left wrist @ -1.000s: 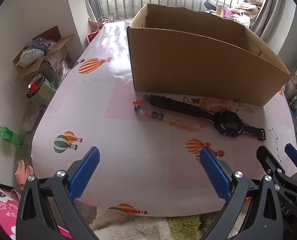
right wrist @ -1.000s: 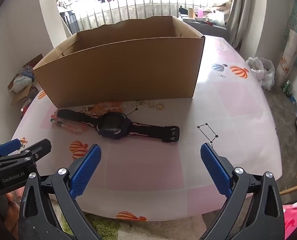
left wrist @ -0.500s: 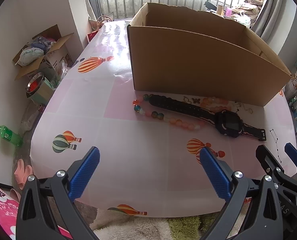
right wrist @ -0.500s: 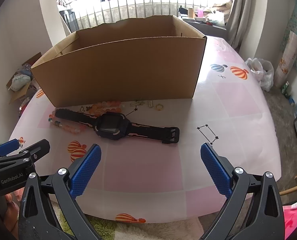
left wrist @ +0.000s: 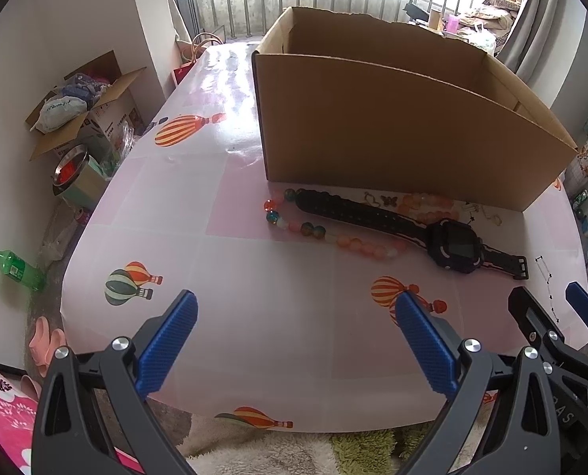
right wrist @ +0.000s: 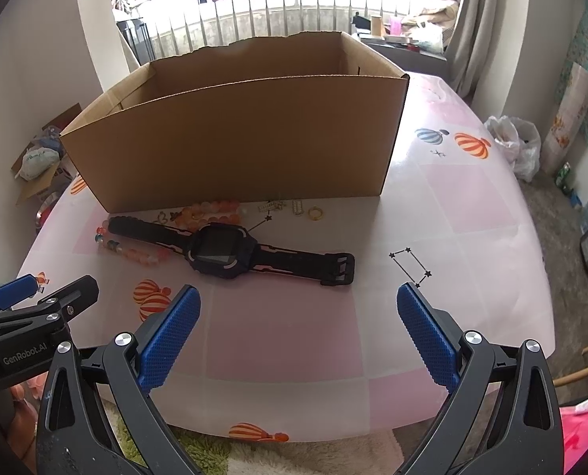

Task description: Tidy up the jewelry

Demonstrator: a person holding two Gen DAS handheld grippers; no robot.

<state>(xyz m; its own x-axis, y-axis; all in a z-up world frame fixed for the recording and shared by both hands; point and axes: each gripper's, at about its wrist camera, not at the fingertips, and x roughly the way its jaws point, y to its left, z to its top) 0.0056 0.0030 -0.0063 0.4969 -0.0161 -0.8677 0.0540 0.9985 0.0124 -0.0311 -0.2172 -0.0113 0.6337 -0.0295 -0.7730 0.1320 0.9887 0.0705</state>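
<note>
Both grippers creep slightly closer, fingers wide apart and empty, so I aim my right gripper (right wrist: 298,330) squarely across the watch (right wrist: 219,250) case.

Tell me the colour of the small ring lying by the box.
Yellow or gold ring; clearest in the right wrist view.

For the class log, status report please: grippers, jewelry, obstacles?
Left gripper and right gripper open, empty. Watch, beads, ring on table beside box. Nothing blocking.
</note>
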